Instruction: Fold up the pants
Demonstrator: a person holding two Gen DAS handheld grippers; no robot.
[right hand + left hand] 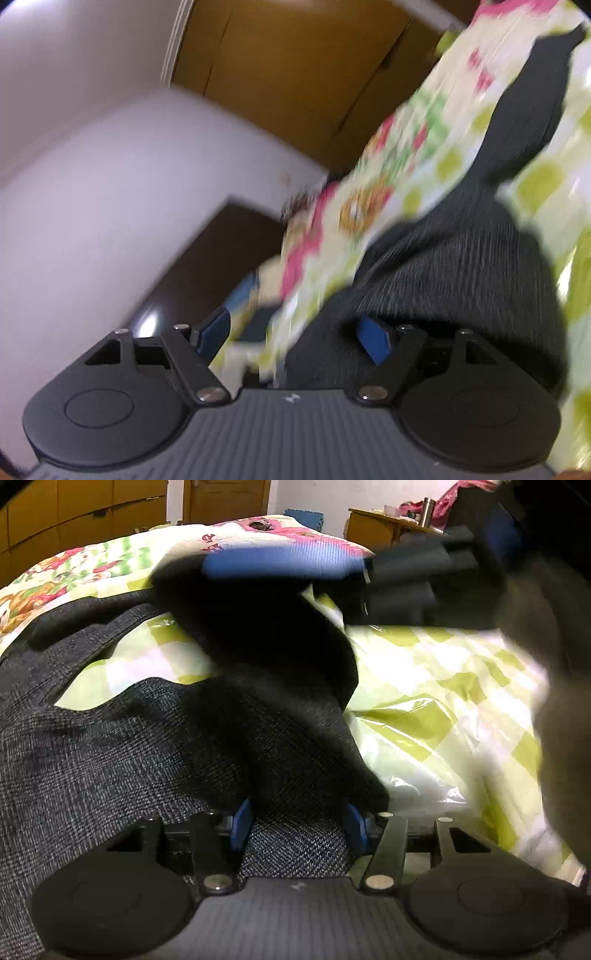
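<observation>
Two handheld grippers work a pair of dark grey woven pants [122, 760] spread over a bed covered in green-checked plastic sheeting [436, 686] and a cartoon-print quilt [74, 568]. The step in hand appears to be the first fold: one part of the garment rises off the bed in a dark, twisted column, and the rest lies flat toward the left of the left wrist view.

Seen from its own camera, the left gripper [297, 823] points steeply down at the bed, its blue pads [242, 823] set about halfway apart with a thick bunch of the grey cloth between them. The fabric fills the gap, so it looks pinched, though the contact itself is partly hidden by the cloth.

Across the upper part of that view, the right gripper [280, 566] shows as a blurred blue finger at the top of the raised cloth. Its own camera, tilted and smeared, shows its jaws spread wide; the pants lie against the right-hand pad, and quilt and floor show through the gap. Whether it grips anything cannot be told from either view, and by the wide gap it probably does not.

By this reading, the next move calls for a fresh hold on the lifted part, then laying it over the flat part while the left gripper anchors the cloth.
</observation>
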